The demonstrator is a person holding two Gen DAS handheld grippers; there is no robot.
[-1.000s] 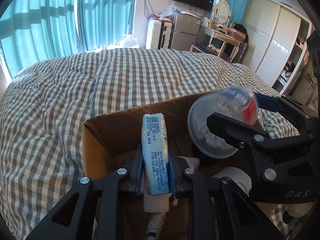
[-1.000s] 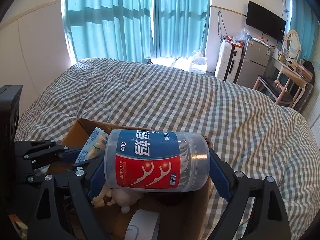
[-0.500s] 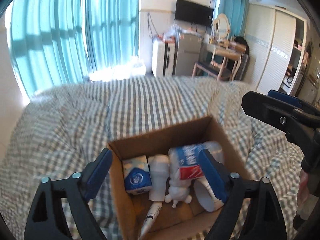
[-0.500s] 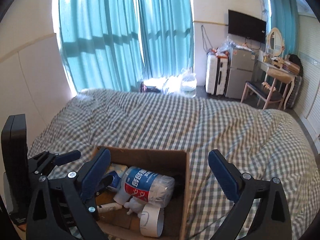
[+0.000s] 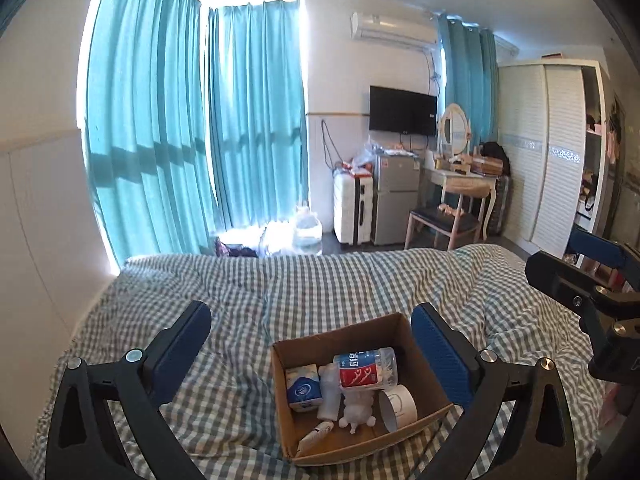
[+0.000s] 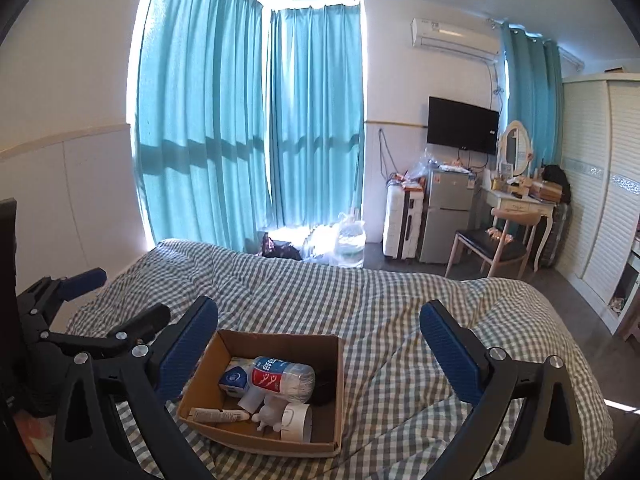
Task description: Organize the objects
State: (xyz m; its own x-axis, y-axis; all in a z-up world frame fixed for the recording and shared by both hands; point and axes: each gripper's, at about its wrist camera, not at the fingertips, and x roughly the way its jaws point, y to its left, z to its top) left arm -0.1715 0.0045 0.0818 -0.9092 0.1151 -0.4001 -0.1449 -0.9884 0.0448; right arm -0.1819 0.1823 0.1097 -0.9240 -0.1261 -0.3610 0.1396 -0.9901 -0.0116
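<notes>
Brown corrugated cardboard box (image 5: 424,364) sits open-topped on the grey-and-white checked bed cover (image 5: 320,280), and it already gathers the loose things: a clear floss-pick jar with a red and blue label (image 5: 366,368) lying on its side, a blue and white tissue pack (image 5: 303,387) beside it, a small white figurine (image 5: 357,412), a white tube (image 5: 318,431) and a white roll (image 5: 398,404). Judging by that, the sorting looks nearly done. The left gripper (image 5: 310,350) is opening wide with nothing between its blue pads, while the right gripper (image 6: 318,344) stands wide and empty above the box. Teal curtains (image 6: 248,140), 1 wall television (image 6: 463,125) and a white wardrobe (image 5: 548,152) ring the room
</notes>
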